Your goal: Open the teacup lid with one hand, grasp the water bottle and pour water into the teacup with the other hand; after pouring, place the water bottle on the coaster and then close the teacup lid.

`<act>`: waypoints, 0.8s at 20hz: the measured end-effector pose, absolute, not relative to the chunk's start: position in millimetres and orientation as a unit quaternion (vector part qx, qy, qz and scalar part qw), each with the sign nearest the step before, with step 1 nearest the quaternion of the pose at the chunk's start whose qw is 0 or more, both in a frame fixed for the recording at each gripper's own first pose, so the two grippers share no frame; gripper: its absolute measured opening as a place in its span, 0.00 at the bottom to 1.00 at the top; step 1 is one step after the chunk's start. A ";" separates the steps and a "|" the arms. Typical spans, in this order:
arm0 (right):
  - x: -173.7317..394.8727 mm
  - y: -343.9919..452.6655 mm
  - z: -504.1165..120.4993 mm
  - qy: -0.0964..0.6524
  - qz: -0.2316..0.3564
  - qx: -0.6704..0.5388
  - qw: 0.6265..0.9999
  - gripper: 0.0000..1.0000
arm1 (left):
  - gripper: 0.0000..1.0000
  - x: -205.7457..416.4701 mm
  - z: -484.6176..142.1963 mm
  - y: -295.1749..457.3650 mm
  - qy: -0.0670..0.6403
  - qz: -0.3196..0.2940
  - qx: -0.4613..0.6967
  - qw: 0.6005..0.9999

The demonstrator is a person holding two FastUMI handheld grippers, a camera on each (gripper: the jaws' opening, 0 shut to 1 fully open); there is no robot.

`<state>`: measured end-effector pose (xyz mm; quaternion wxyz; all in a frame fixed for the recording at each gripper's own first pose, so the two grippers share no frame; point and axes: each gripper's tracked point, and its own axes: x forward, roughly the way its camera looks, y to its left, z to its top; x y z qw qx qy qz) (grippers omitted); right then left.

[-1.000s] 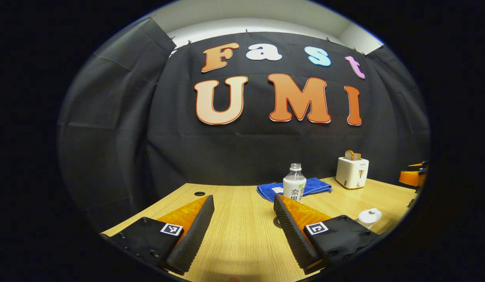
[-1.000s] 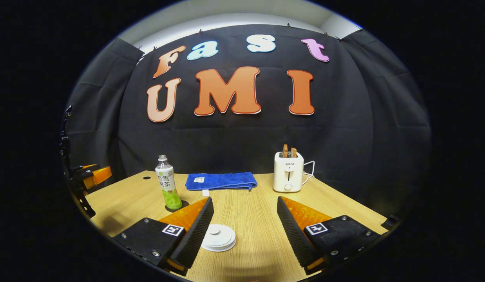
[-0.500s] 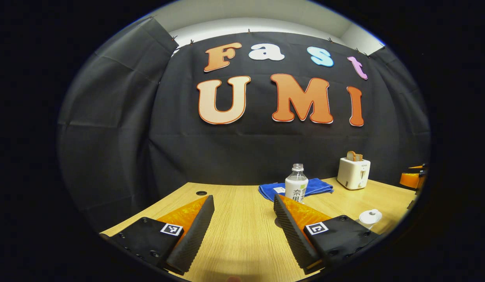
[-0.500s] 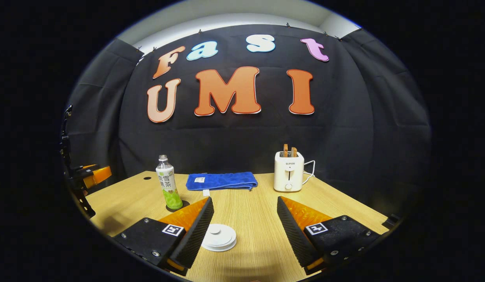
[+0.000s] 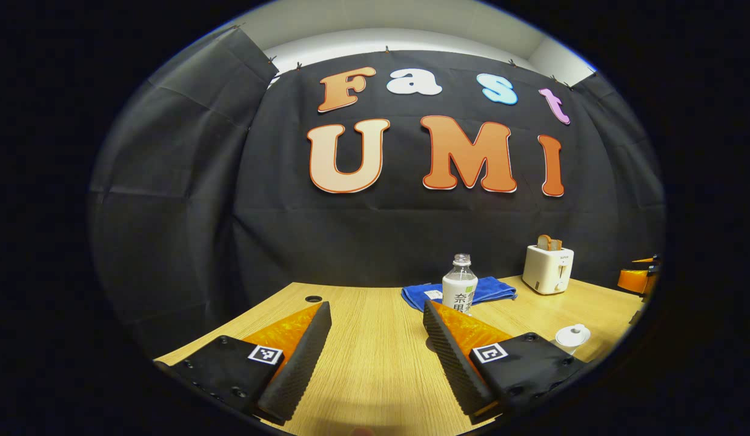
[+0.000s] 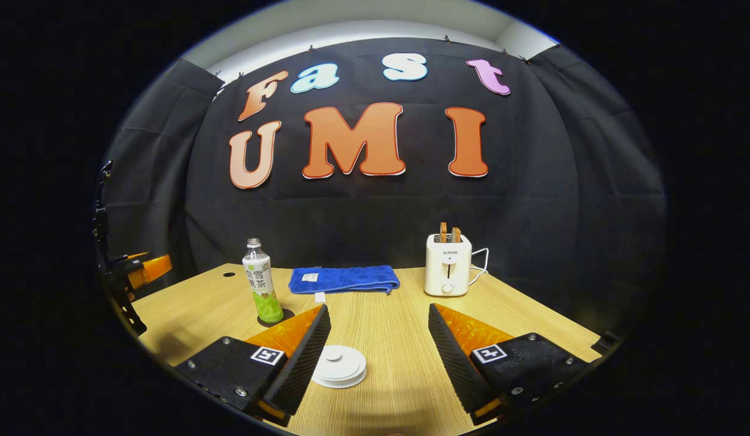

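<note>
A clear bottle (image 6: 261, 289) with a white and green label stands upright on a dark coaster (image 6: 272, 318) at the table's left. The white round teacup lid (image 6: 340, 365) lies on its cup just ahead of my right gripper (image 6: 378, 357), which is open, its left finger beside the lid. In the left gripper view the bottle (image 5: 460, 284) rises behind the right finger of my open left gripper (image 5: 378, 357), with bare table between the fingers. The lidded teacup (image 5: 572, 335) sits low at the right there.
A white toaster (image 6: 449, 265) holding toast stands at the back right, and a folded blue towel (image 6: 343, 280) lies at the back middle. The wooden table (image 6: 399, 339) ends at the black cloth wall. The left gripper (image 6: 142, 270) shows at the left edge.
The left gripper view has drifted slightly, so the bottle and toaster sit a little further right and lower. The right gripper has barely moved. Both stay open.
</note>
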<state>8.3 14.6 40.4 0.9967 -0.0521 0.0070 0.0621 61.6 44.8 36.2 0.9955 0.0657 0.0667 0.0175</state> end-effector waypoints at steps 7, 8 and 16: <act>10.2 12.1 41.9 0.005 0.061 -0.048 0.997 0.97 | 0.98 62.0 31.5 41.7 0.072 0.011 0.064 0.995; 10.4 12.4 41.4 0.005 0.061 -0.048 0.997 0.97 | 0.98 61.9 31.9 42.2 0.072 0.012 0.065 0.995; 13.0 11.9 37.1 0.009 0.061 -0.048 0.997 0.97 | 0.98 63.7 29.5 42.4 0.072 0.013 0.061 0.995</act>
